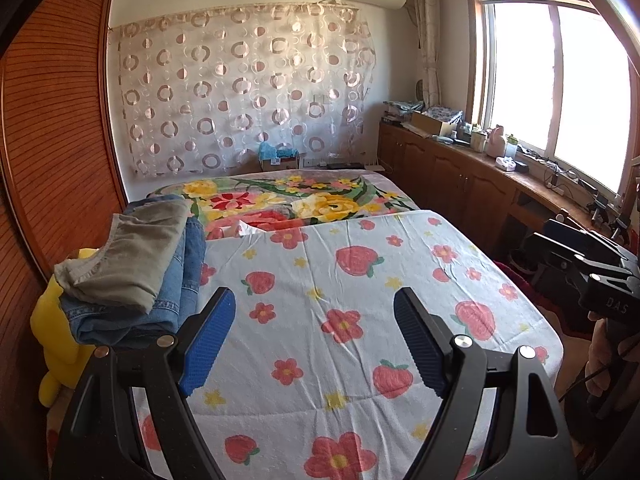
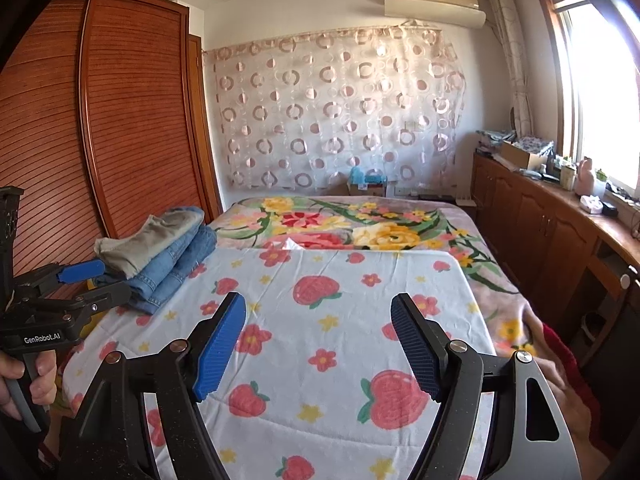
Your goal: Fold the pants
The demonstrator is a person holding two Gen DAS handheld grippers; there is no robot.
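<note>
A stack of folded pants lies at the left edge of the bed: grey-green pants on top of blue jeans. The same stack shows in the right wrist view, grey pants over the jeans. My left gripper is open and empty above the strawberry-print sheet, just right of the stack. My right gripper is open and empty above the sheet. Each gripper shows at the edge of the other's view, the right one and the left one.
A floral blanket covers the far half of the bed. A yellow plush toy sits left of the stack. A wooden wardrobe stands on the left, low wooden cabinets with clutter under the window on the right.
</note>
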